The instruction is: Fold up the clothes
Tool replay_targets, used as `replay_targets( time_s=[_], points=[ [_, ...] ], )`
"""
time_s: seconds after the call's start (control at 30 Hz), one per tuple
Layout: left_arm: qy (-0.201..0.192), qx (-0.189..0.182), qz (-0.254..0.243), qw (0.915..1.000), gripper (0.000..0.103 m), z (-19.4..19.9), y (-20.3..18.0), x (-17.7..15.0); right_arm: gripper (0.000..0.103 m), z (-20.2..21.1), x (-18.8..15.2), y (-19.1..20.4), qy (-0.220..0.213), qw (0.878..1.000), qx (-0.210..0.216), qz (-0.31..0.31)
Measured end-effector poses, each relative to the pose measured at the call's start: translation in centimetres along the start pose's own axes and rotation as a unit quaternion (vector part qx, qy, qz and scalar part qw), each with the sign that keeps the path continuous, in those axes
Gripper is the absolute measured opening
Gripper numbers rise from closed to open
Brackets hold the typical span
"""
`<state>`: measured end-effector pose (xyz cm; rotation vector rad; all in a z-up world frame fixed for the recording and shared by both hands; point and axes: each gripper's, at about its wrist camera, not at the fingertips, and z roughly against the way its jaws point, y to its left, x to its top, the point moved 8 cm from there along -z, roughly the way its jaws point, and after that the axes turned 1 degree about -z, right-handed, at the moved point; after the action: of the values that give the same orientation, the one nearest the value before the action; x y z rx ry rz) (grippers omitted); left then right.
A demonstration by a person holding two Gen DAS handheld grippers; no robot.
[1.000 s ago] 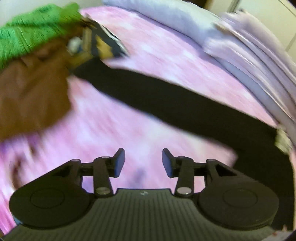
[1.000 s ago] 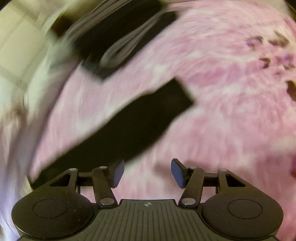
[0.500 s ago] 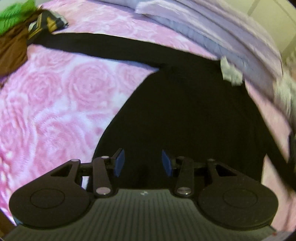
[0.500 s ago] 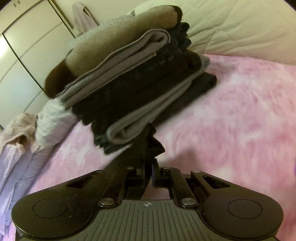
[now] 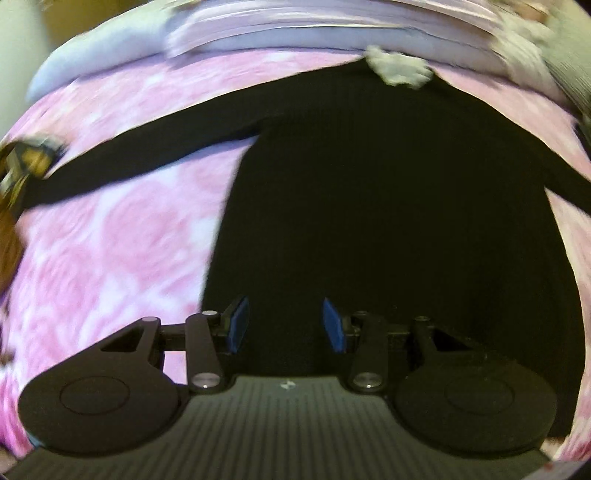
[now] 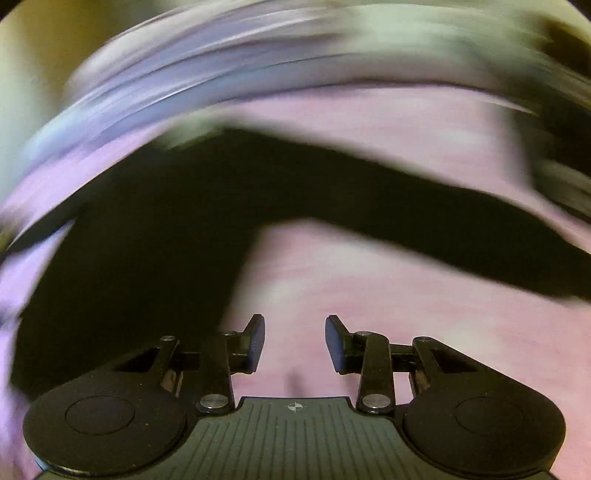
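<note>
Black long-sleeved top [image 5: 388,206] spread flat on the bed, body toward the near edge, sleeves out to either side, collar tag [image 5: 399,68] at the far end. Best to take a sleeve at its cuff and lay it straight across the body, smoothing before the next fold. Left gripper [image 5: 282,325] released, empty, low over the hem; right gripper [image 6: 294,343] released too, empty, over bare cover beside the right sleeve [image 6: 424,225]. Pink rose-patterned bedcover [image 5: 110,240] underneath, lilac bedding [image 5: 295,33] heaped along the far edge; room beyond too blurred to read
</note>
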<state>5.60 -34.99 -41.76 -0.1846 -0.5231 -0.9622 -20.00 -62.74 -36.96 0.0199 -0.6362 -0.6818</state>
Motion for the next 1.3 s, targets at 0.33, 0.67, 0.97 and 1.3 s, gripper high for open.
replay_targets(
  time_s=[0.33,0.67,0.97,1.3],
  points=[
    [0.011,-0.069,-0.097,0.9928,0.042,-3.3,2.0,-3.8,0.035,-5.5,-7.3,11.1,0.031,0.99,-0.026,0.137],
    [0.085,-0.094,-0.063,0.99,0.039,0.9,6.6,-10.3,0.037,2.4,-17.5,10.4,0.158,0.976,-0.148,0.001],
    [0.068,-0.098,-0.043,0.992,0.05,12.7,6.5,-5.3,0.06,10.3,-11.0,15.3,0.111,0.97,-0.087,-0.199],
    [-0.04,-0.093,-0.046,0.9938,0.077,25.7,2.0,-0.5,0.066,21.1,-2.2,21.4,-0.014,0.991,-0.054,-0.124]
  ],
)
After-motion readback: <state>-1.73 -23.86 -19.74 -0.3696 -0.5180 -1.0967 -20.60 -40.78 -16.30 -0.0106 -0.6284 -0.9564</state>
